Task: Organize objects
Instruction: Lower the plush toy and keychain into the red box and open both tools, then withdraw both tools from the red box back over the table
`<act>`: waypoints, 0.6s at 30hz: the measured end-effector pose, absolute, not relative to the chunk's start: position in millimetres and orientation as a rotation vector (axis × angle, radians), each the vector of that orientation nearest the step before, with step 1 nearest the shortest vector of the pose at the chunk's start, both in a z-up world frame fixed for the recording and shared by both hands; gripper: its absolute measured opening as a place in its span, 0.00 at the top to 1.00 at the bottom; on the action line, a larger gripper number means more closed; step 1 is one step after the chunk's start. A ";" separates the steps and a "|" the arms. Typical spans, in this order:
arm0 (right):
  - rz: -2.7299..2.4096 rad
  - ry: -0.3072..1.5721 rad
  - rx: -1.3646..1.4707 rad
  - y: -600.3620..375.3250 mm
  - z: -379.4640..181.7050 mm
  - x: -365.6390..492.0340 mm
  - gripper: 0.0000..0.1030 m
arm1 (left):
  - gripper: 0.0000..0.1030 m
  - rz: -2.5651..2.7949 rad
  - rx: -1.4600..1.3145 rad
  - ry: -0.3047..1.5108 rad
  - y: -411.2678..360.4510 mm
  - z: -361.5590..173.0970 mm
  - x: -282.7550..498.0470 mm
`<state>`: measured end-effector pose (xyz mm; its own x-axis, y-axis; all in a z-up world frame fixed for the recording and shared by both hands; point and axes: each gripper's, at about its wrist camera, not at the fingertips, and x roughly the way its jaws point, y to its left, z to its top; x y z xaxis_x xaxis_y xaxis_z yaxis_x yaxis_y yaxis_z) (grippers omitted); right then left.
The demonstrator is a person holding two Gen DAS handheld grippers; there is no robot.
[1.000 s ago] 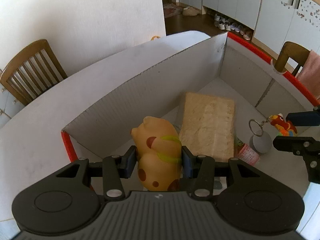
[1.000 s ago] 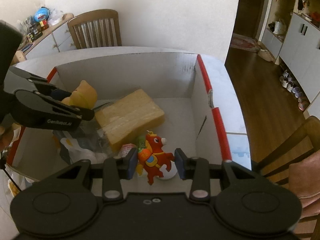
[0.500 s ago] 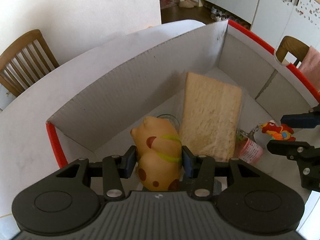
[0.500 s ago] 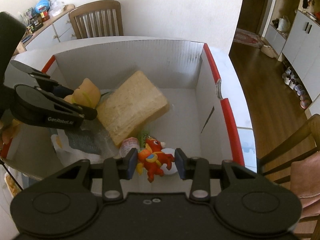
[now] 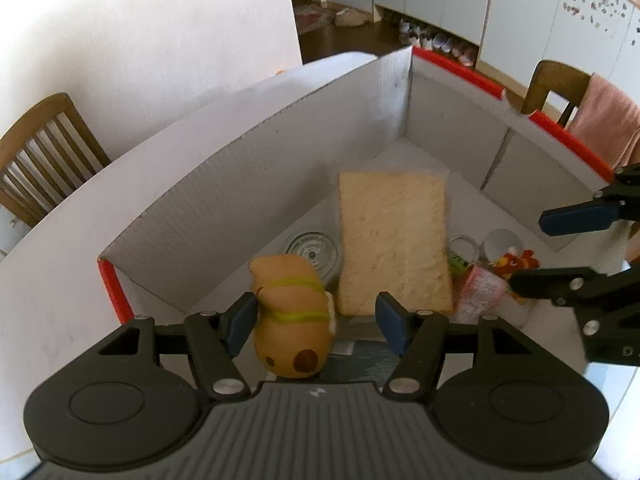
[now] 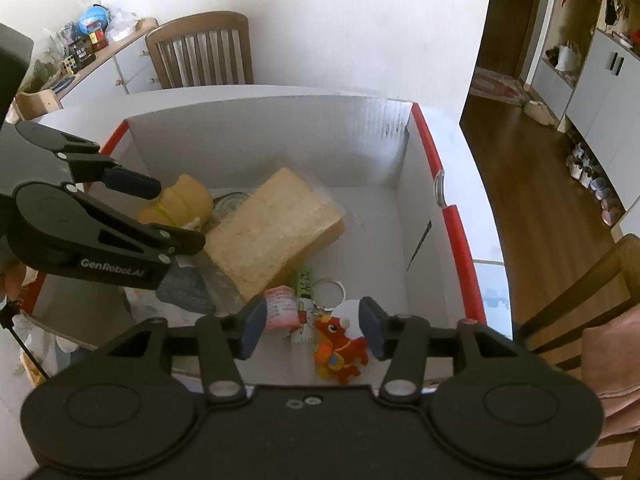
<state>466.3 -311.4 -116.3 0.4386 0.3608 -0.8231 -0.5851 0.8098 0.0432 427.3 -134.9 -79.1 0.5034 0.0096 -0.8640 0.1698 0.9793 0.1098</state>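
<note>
On a white table (image 5: 60,280) — white box (image 5: 248,184), wooden chair (image 6: 200,52), wood floor (image 6: 532,184)

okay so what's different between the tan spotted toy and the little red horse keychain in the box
The tan spotted toy is bulky and rounded with yellow-green stripes; the red horse keychain is small, flat and bright, with a metal ring. The toy sits at the box's left end, the keychain at the right. Shared: each lies between opening jaws, no pad pressing it.
</note>
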 end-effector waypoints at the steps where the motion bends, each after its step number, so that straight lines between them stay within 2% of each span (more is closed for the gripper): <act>1: 0.595 0.944 -0.264 -311.5 -114.7 464.9 0.47 | 0.38 -0.100 0.185 1.032 -133.8 -76.3 423.2; 18: 0.587 0.856 -0.242 -306.7 -82.1 427.6 0.33 | 0.38 -0.168 0.096 0.896 -131.7 -33.9 392.9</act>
<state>427.6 -306.7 -82.1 0.5108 0.3876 -0.7674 -0.5759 0.8170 0.0293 392.9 -131.7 -33.9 0.6129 -0.1055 -0.7831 0.1856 0.9825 0.0129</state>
